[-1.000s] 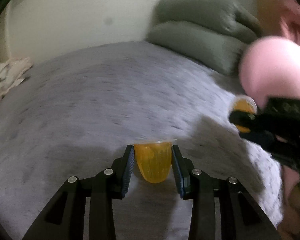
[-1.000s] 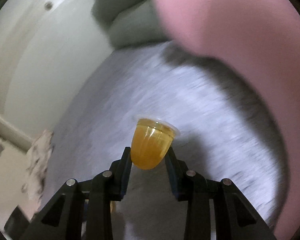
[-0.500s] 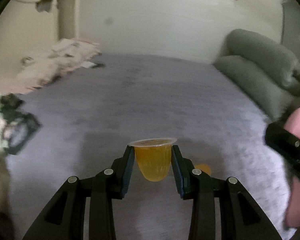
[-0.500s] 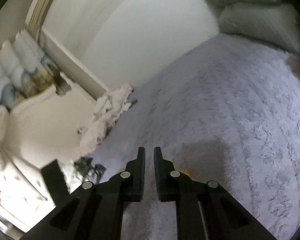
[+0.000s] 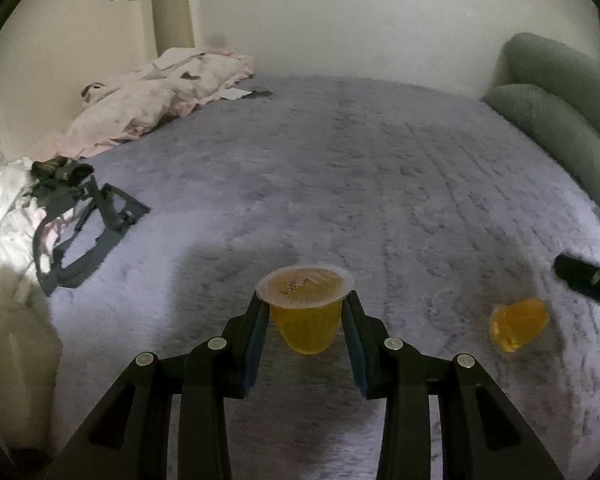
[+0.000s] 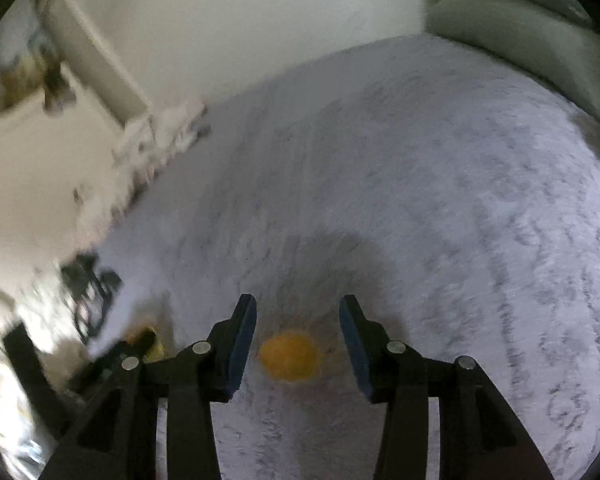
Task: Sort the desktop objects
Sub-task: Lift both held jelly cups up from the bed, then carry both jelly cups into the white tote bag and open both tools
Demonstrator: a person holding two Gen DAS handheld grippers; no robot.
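Note:
In the left wrist view my left gripper (image 5: 305, 316) is shut on an orange jelly cup (image 5: 306, 320), held upright above the grey blanket (image 5: 380, 168) with its sealed lid up. A second orange jelly cup (image 5: 518, 324) lies on its side on the blanket to the right, just below the black tip of my right gripper (image 5: 588, 280). In the right wrist view that same cup (image 6: 290, 356) rests on the blanket between and below my right gripper's (image 6: 298, 320) fingers; the jaws are opening and the pads stand clear of it.
A black strap harness (image 5: 84, 216) lies on the blanket at the left beside white clothes (image 5: 4, 200). A pink quilt (image 5: 152, 96) is bunched at the back left against the wall. Green pillows (image 5: 560, 120) are stacked at the right edge.
My right gripper lost its jelly cup, closed empty, and now stands apart over the cup lying on the blanket. Both views swung left across the bed; the left gripper kept its cup.

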